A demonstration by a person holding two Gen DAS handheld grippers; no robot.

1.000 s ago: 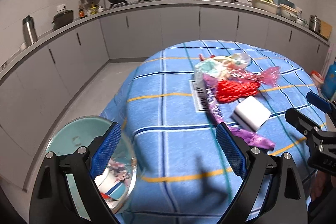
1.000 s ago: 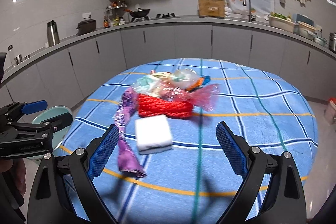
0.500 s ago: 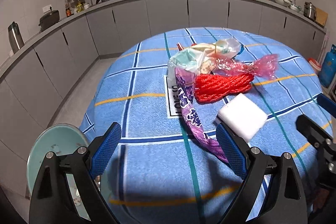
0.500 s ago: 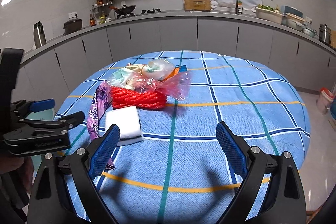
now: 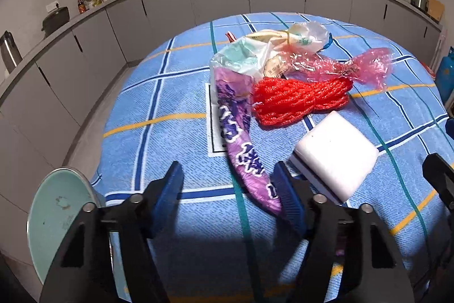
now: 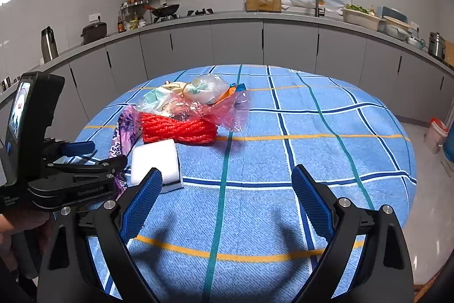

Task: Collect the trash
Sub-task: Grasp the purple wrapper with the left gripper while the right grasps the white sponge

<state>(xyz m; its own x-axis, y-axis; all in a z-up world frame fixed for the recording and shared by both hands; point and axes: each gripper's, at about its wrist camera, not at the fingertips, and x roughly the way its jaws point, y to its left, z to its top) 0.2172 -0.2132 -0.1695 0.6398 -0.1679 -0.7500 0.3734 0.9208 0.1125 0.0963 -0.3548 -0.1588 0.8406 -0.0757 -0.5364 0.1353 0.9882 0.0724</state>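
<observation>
Nothing looks collected yet: the trash pile (image 5: 283, 75) lies mid-desk (image 5: 170, 104). The left gripper (image 5: 229, 189), half-open and empty, frames the purple wrapper's (image 5: 241, 138) near tip. The right gripper (image 6: 227, 183) hovers wide, empty.

left claw (image 5: 229, 189): jaws apart, low, angled down | right claw (image 6: 227, 189): jaws wide, level
</observation>
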